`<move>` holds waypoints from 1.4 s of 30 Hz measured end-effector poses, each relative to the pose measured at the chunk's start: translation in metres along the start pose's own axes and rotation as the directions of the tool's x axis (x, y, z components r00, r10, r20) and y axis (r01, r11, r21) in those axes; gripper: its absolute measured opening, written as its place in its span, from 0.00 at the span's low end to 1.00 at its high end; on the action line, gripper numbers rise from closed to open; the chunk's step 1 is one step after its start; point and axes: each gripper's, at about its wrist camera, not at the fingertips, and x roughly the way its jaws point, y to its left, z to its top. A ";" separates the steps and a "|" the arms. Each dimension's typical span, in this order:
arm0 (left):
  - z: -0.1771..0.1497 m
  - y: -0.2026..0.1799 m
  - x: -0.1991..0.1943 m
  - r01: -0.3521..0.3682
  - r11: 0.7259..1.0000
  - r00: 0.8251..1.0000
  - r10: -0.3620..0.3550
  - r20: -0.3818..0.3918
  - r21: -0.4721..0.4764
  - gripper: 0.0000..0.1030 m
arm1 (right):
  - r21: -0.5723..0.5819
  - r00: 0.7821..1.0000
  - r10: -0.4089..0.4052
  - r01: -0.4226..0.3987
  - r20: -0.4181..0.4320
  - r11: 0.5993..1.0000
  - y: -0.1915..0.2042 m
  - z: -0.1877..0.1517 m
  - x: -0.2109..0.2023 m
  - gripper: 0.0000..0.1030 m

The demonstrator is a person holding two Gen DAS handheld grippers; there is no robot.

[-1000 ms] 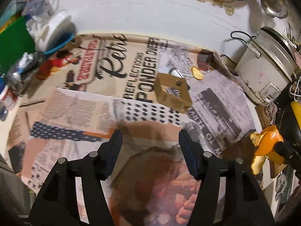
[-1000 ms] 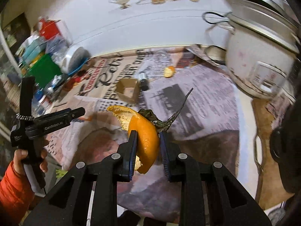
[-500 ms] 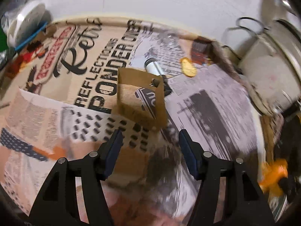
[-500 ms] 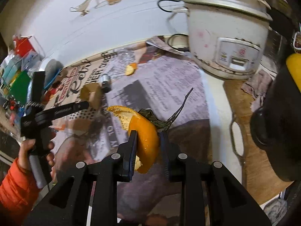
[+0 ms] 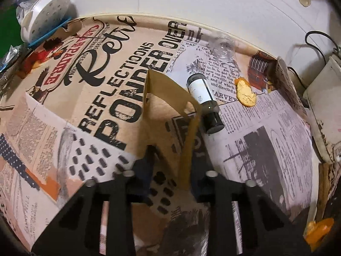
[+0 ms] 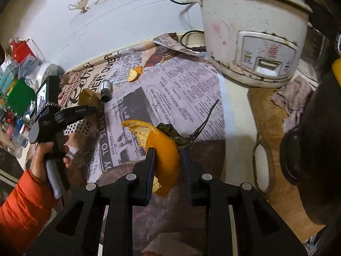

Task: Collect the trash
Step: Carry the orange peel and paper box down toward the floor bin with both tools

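Note:
A brown cardboard sleeve (image 5: 170, 115) stands on the newspaper-covered table; my left gripper (image 5: 172, 162) is open with its fingers on either side of the sleeve's near end. A small dark bottle (image 5: 204, 100) lies just right of it, and a piece of orange peel (image 5: 245, 92) lies farther right. My right gripper (image 6: 168, 155) is shut on a large orange peel (image 6: 164, 149) with a leafy stem, held above the table. The sleeve (image 6: 88, 97), bottle (image 6: 105, 88) and small peel (image 6: 134, 74) also show in the right wrist view.
A white rice cooker (image 6: 251, 32) stands at the right with its cord behind. A clear plastic cup (image 5: 222, 48) lies by the wall. A white lid (image 5: 44, 15) and packets crowd the left. A wooden board (image 6: 270, 128) and cloth lie right.
My left gripper has moved forward to the cardboard sleeve, which now sits between its open fingers. My right gripper has kept hold of the orange peel and swung right toward the rice cooker.

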 end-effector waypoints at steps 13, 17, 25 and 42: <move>-0.034 0.045 -0.104 0.104 0.983 0.991 -0.116 0.073 0.151 0.10 | -0.027 0.998 0.036 -0.035 0.057 0.999 0.060 -0.009 -0.016 0.22; -0.053 0.074 -0.148 0.126 0.971 0.982 -0.150 0.112 0.203 0.10 | -0.026 0.995 0.010 -0.007 0.095 1.000 0.091 -0.030 -0.037 0.22; -0.120 0.137 -0.233 0.146 0.939 0.970 -0.198 0.142 0.312 0.10 | 0.010 0.986 -0.025 0.023 0.167 1.000 0.145 -0.096 -0.085 0.22; -0.269 0.181 -0.296 0.247 0.889 0.963 -0.271 0.006 0.386 0.10 | -0.005 0.993 0.000 0.001 0.117 1.000 0.205 -0.214 -0.127 0.22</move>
